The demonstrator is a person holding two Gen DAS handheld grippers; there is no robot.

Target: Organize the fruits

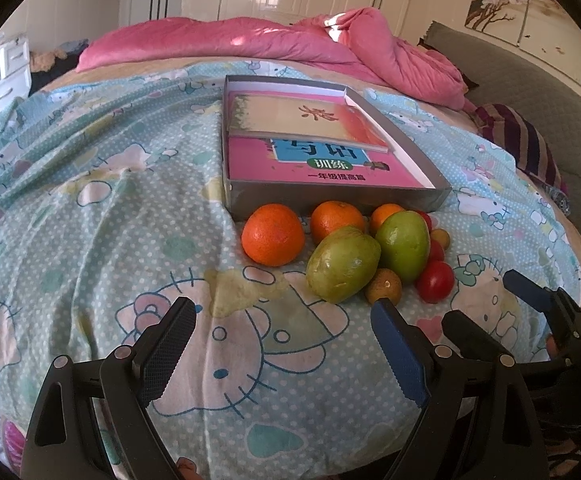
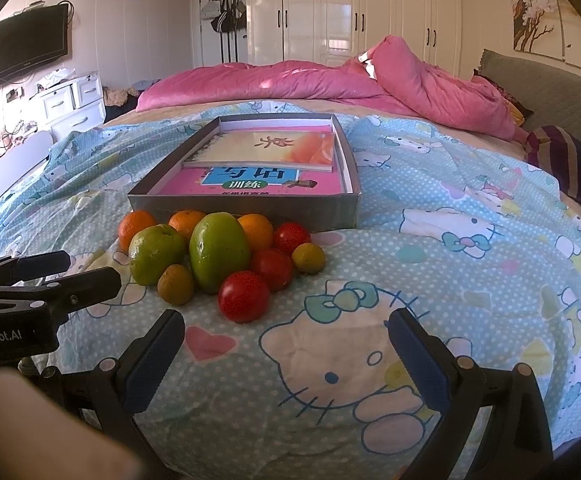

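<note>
Ahead of both open grippers point(image 1: 286, 344) point(image 2: 286, 354): fruit pile point(image 2: 218, 260), untouched.

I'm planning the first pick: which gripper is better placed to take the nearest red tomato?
Probably the right gripper: it is open, and the nearest red tomato lies just ahead of its fingers. The left gripper, also open, faces bare sheet, with green fruit closer.

Fruits point(image 2: 218, 256) clustered on bedsheet, touching front wall of grey tray point(image 2: 250, 208).
</note>
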